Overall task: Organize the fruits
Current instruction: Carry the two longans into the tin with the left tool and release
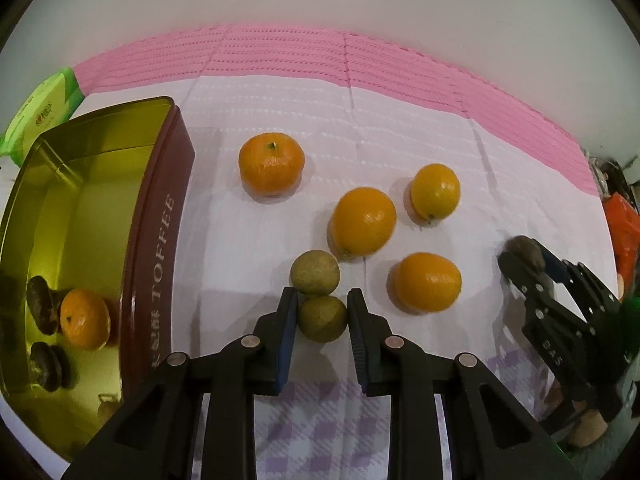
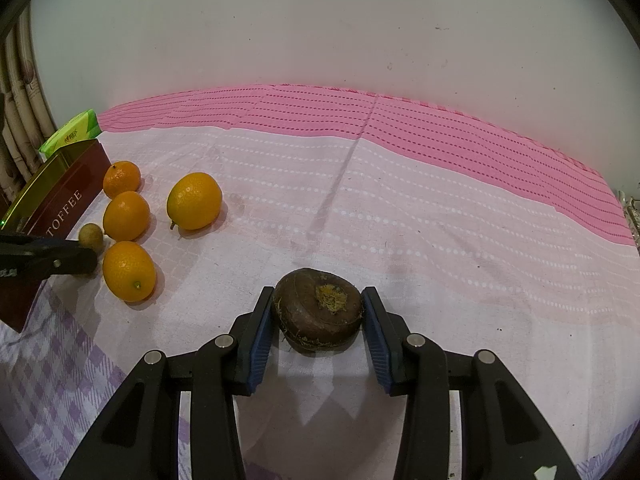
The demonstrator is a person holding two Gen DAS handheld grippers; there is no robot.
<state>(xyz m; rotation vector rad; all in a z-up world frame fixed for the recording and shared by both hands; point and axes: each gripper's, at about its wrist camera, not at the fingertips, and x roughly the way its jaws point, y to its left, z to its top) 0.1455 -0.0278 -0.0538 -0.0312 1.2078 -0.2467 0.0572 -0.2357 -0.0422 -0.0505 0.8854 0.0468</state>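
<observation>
Longan [image 1: 322, 318] was pinched by left tool [image 1: 323, 304], brown fruit [image 2: 318, 310] by right tool [image 2: 318, 308]; round skins could've slipped mid-lift toward toffee tin [image 1: 160, 216].

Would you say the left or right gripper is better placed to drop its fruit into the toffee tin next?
Left gripper: its small green-brown round fruit sits beside the open gold-lined toffee tin.

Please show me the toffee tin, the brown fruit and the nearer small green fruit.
toffee tin [image 1: 154, 264]: left wrist view, its red side wall.
brown fruit [image 2: 316, 312]: right wrist view, its top.
nearer small green fruit [image 1: 322, 318]: left wrist view, its middle.
</observation>
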